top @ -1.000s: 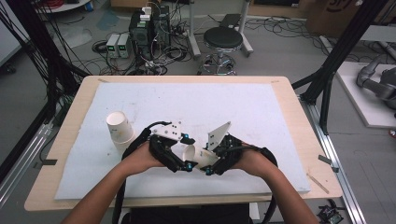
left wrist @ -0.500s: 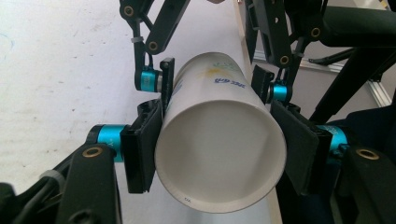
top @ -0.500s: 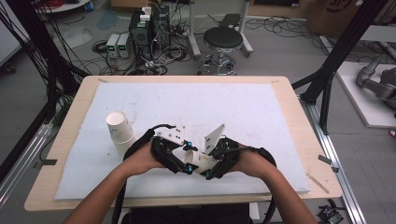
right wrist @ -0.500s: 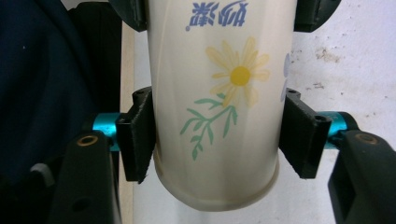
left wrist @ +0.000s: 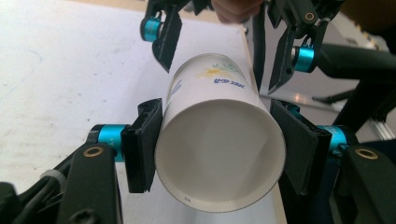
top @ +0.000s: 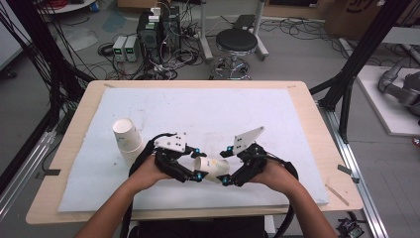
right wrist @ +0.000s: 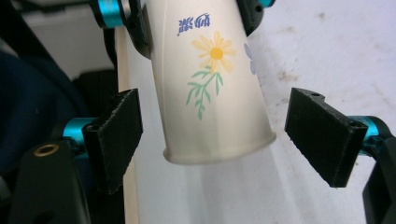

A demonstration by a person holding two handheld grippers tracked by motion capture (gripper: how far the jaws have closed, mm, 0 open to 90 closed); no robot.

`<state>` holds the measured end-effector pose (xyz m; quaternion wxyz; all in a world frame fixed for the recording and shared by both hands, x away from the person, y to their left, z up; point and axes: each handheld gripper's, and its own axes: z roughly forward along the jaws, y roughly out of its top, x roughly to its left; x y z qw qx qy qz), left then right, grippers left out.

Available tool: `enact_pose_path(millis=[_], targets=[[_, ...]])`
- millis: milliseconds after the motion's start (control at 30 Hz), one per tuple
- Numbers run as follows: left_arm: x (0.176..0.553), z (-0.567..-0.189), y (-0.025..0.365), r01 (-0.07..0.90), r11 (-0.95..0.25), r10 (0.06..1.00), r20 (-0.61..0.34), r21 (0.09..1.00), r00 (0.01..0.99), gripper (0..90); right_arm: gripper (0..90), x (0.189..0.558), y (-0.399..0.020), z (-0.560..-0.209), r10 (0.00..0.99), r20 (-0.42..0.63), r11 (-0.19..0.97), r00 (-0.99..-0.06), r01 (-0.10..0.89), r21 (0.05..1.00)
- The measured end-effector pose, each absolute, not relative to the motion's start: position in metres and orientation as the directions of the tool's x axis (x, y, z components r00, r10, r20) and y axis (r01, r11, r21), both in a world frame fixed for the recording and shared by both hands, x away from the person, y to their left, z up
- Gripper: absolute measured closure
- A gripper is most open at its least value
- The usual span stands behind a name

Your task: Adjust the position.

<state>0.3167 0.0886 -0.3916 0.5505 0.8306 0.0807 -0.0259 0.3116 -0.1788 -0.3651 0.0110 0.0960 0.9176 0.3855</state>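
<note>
Item: paper cup (top: 212,168), white, printed with a yellow flower and blue lettering; held on its side in the air low over the near part of the white mat (top: 208,114) on the worktop (top: 302,99), between the two hands.

Hold: left gripper (left wrist: 219,156) is clamped across the cup's open mouth, one pad at 9 o'clock and one at 3 o'clock of the rim in the left gripper view. Right gripper (right wrist: 224,135) has just been opening; its pads stand clear on either side of the cup's base end, touching nothing.

Handling, as judged: very light, thin-walled, easily crushed; the rolled rim and base ring are stiffest, so grip there with gentle pressure. The smooth, tapered wall may slip.

Also present: a second paper cup (top: 127,137), upside down on the mat at 10 o'clock from the left gripper.
</note>
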Motion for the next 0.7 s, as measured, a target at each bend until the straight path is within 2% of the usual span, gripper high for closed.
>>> enact_pose_path(millis=[267,500,700], targets=[[0.315,-0.395,0.096,0.144,-0.289,0.139,-0.107,0.947,0.984,37.0,18.8,0.304,-0.204,-0.374,0.276,0.024,0.518,-0.961,0.17,0.838],[0.313,-0.392,0.099,0.116,-0.235,0.176,-0.075,0.965,0.982,37.1,18.9,0.298,-0.218,-0.385,0.327,0.015,0.419,-0.945,0.159,0.894],[0.311,-0.396,0.099,0.116,-0.18,0.189,-0.081,0.977,0.979,37.1,18.9,0.298,-0.225,-0.393,0.326,0.028,0.39,-0.945,0.161,0.906]])
